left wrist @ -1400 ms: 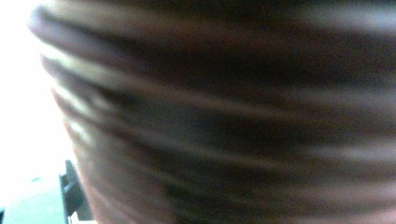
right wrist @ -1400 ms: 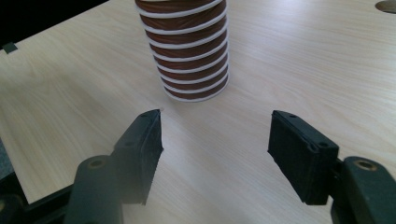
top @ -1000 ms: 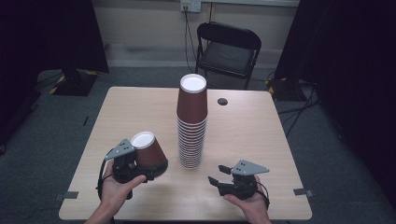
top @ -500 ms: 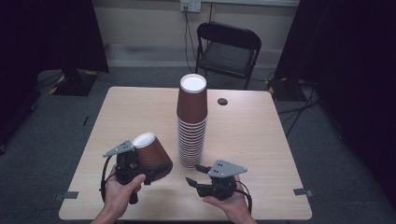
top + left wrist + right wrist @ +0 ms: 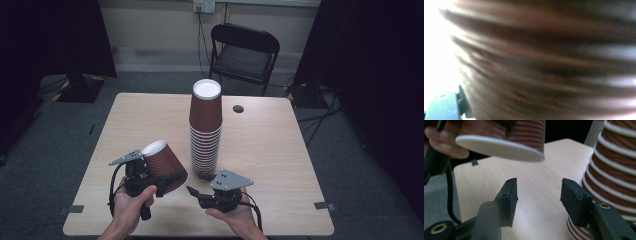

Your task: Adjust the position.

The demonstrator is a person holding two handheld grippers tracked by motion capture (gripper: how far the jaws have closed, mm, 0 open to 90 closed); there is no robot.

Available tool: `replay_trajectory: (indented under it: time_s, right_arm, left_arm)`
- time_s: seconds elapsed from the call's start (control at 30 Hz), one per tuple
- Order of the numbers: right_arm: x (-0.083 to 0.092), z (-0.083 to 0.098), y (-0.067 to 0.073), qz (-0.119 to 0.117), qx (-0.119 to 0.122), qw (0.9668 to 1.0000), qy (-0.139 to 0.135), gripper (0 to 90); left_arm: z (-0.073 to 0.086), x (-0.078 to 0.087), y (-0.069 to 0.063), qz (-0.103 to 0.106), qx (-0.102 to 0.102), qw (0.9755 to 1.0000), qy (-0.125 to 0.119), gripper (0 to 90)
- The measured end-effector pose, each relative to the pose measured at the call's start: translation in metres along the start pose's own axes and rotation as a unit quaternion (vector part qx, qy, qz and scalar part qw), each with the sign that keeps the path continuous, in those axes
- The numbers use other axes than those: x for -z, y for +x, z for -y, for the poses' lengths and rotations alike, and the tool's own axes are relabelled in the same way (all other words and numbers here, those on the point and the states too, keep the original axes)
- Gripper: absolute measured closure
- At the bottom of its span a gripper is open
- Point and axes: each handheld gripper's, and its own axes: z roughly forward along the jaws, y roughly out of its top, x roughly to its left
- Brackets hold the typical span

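A tall stack of upturned brown ribbed paper cups [image 5: 205, 131] stands mid-table; it rises at the right of the right gripper view as the cup stack [image 5: 617, 167]. My left gripper [image 5: 167, 179] is shut on one brown cup [image 5: 163, 163], held tilted above the table's front left. Blurred ribbed cup wall [image 5: 549, 62] crowds the left gripper view. My right gripper [image 5: 196, 195] sits just right of that cup, jaws pointing at it. Seen along its own jaws, the right gripper [image 5: 539, 197] is open and holds nothing, below the held cup's white rim [image 5: 499, 146].
A small black round object [image 5: 238, 108] lies on the wooden table [image 5: 280, 160] at the back right. A black folding chair [image 5: 245, 50] stands behind the table. The left hand [image 5: 439, 142] shows close to the held cup.
My right gripper has moved left along the front of the table, close to the held cup. The left gripper has shifted the cup slightly right and tilted it more.
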Motion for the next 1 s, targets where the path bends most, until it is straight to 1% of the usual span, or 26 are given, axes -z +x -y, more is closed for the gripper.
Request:
replay_trajectory:
  time_s: [0.07, 0.13, 0.2, 0.27, 0.33, 0.37, 0.4, 0.43, 0.5, 0.57, 0.63, 0.7, 0.73, 0.77, 0.8, 0.83, 0.87, 0.9, 0.93, 1.0]
  right_arm:
    - [-0.003, -0.003, 0.001, 0.004, -0.001, 0.9999, -0.011, 50.9]
    - [-0.005, -0.006, 0.002, 0.004, 0.001, 0.9998, -0.022, 52.0]
    - [-0.008, -0.009, 0.003, 0.006, -0.002, 0.9995, -0.031, 53.6]
    - [-0.010, -0.011, 0.003, 0.005, -0.003, 0.9991, -0.042, 55.1]
    - [-0.011, -0.014, 0.003, 0.008, 0.000, 0.9983, -0.057, 56.6]
    - [-0.011, -0.016, 0.003, 0.007, 0.000, 0.9978, -0.066, 57.3]
    - [-0.012, -0.017, 0.003, 0.007, -0.001, 0.9972, -0.075, 57.5]
    - [-0.013, -0.019, 0.003, 0.010, -0.001, 0.9965, -0.082, 58.0]
    - [-0.015, -0.022, 0.002, 0.010, 0.003, 0.9955, -0.094, 58.6]
    - [-0.017, -0.025, 0.002, 0.011, 0.013, 0.9939, -0.109, 58.2]
    - [-0.018, -0.027, 0.002, 0.017, 0.020, 0.9919, -0.124, 58.9]
    - [-0.018, -0.029, 0.001, 0.021, 0.024, 0.9896, -0.140, 58.8]
    - [-0.019, -0.030, 0.002, 0.021, 0.022, 0.9888, -0.146, 58.8]
    - [-0.020, -0.030, 0.002, 0.024, 0.026, 0.9879, -0.151, 58.9]
    - [-0.020, -0.031, 0.002, 0.028, 0.031, 0.9871, -0.154, 59.1]
    - [-0.020, -0.031, 0.002, 0.029, 0.031, 0.9866, -0.158, 59.4]
    - [-0.020, -0.031, 0.002, 0.030, 0.028, 0.9856, -0.164, 60.0]
    - [-0.020, -0.032, 0.002, 0.028, 0.031, 0.9851, -0.167, 60.3]
    - [-0.019, -0.032, 0.002, 0.031, 0.034, 0.9845, -0.169, 60.4]
    - [-0.019, -0.033, 0.001, 0.026, 0.041, 0.9838, -0.173, 60.0]
  left_arm:
    - [-0.001, -0.001, -0.001, 0.004, 0.001, 1.0000, 0.000, 11.9]
    - [-0.002, 0.000, -0.003, 0.003, -0.002, 0.9999, -0.010, 11.9]
    - [-0.003, 0.000, -0.003, 0.010, 0.005, 0.9999, -0.006, 12.0]
    - [-0.005, -0.001, -0.004, 0.014, 0.013, 0.9998, -0.009, 12.0]
    - [-0.007, -0.002, -0.005, 0.019, 0.017, 0.9996, -0.012, 12.0]
    - [-0.008, -0.002, -0.006, 0.018, 0.016, 0.9996, -0.012, 12.0]
    - [-0.010, -0.003, -0.008, 0.016, 0.015, 0.9996, -0.018, 12.0]
    - [-0.011, -0.003, -0.009, 0.017, 0.014, 0.9996, -0.020, 12.1]
    - [-0.015, -0.004, -0.012, 0.022, 0.014, 0.9994, -0.021, 12.1]
    - [-0.019, -0.003, -0.015, 0.022, 0.015, 0.9992, -0.029, 12.0]
    - [-0.022, -0.003, -0.016, 0.037, 0.024, 0.9983, -0.036, 12.1]
    - [-0.024, -0.004, -0.017, 0.047, 0.037, 0.9975, -0.037, 12.2]
    - [-0.025, -0.004, -0.017, 0.050, 0.039, 0.9972, -0.038, 12.1]
    - [-0.025, -0.005, -0.018, 0.055, 0.042, 0.9968, -0.039, 12.2]
    - [-0.025, -0.005, -0.018, 0.054, 0.039, 0.9971, -0.036, 12.1]
    - [-0.025, -0.006, -0.019, 0.056, 0.046, 0.9967, -0.037, 12.2]
    - [-0.025, -0.006, -0.018, 0.059, 0.046, 0.9967, -0.032, 12.2]
    - [-0.024, -0.007, -0.018, 0.062, 0.051, 0.9962, -0.034, 12.2]
    - [-0.023, -0.007, -0.019, 0.063, 0.056, 0.9959, -0.034, 12.2]
    - [-0.022, -0.008, -0.019, 0.067, 0.057, 0.9957, -0.028, 12.2]
